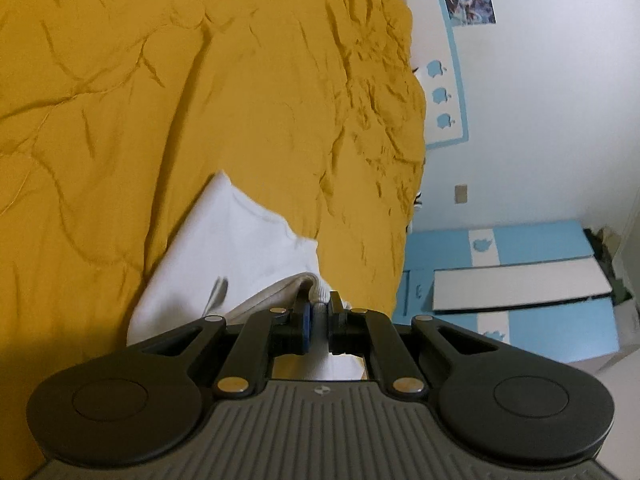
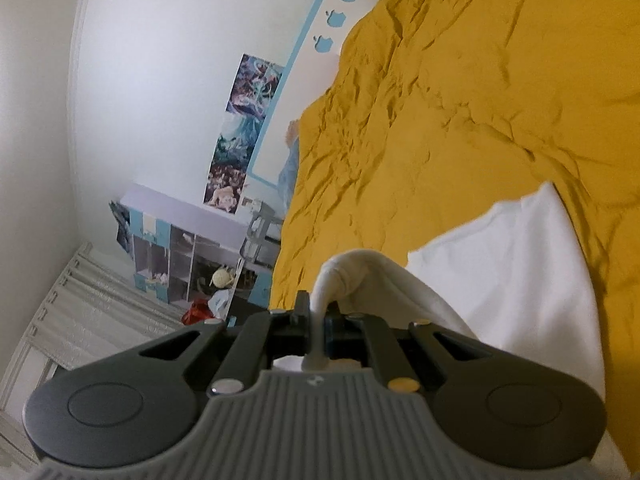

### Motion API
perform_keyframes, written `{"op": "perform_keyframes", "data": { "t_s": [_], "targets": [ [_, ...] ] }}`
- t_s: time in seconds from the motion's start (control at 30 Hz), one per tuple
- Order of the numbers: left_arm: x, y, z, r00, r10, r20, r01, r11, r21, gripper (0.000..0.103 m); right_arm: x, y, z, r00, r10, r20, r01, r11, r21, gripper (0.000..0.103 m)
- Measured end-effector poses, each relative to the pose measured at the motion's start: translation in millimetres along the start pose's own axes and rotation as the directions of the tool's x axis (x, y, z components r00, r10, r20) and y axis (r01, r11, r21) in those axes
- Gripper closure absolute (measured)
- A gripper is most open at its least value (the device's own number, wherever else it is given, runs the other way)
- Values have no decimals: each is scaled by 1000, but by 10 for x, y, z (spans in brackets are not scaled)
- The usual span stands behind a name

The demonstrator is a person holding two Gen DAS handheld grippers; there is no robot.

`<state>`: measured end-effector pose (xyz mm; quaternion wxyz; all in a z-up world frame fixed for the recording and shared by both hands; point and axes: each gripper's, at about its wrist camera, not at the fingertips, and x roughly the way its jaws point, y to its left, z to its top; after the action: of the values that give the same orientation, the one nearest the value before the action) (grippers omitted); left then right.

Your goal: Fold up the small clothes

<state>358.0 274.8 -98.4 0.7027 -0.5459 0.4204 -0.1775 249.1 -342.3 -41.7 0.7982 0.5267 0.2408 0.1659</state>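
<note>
White garment (image 1: 224, 248) edges in both claws

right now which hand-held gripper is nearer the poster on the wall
Cannot tell. The left hand-held gripper and the right hand-held gripper each pinch the white garment over the yellow bedspread; poster far from both.

The right tool (image 2: 317, 316) is pinching a bunched edge of the white garment (image 2: 508, 280), its jaws closing on the cloth (a fold is humping up just ahead of them), while the rest is lying across the wrinkled yellow bedspread (image 2: 460, 100).
</note>
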Motion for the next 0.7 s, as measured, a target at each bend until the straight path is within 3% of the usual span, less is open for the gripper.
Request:
{"op": "perform_keyframes", "data": {
  "t_s": [0.17, 0.27, 0.37, 0.4, 0.43, 0.47, 0.6, 0.7],
  "targets": [
    [189, 126, 150, 997, -71, -16, 70, 997, -32, 96, 240, -94, 140, 1000, -5, 27, 4, 1000, 10, 102],
    [357, 308, 240, 993, -117, 15, 118, 984, -136, 95, 404, -173, 276, 998, -22, 61, 21, 1000, 10, 102],
    [448, 535, 231, 996, -65, 62, 77, 973, -218, 86, 553, -381, 347, 986, -92, 136, 83, 994, 73, 96],
    [452, 546, 214, 998, -22, 67, 33, 984, -177, 74, 622, -514, 352, 979, -153, 132, 135, 981, 141, 79],
    [444, 533, 187, 997, 12, 73, -3, 992, -125, 59, 683, -629, 349, 974, -202, 100, 180, 964, 197, 45],
    [433, 515, 167, 997, 32, 74, -26, 995, -91, 52, 727, -719, 342, 971, -228, 66, 208, 951, 230, 37],
    [339, 407, 54, 996, 61, 62, -63, 997, 35, 37, 671, -772, 233, 967, -248, 56, 235, 956, 176, 38],
    [210, 251, -73, 990, 113, 86, -124, 982, 140, 35, 569, -698, 162, 957, -287, 45, 280, 953, 117, 37]
  ]
}}
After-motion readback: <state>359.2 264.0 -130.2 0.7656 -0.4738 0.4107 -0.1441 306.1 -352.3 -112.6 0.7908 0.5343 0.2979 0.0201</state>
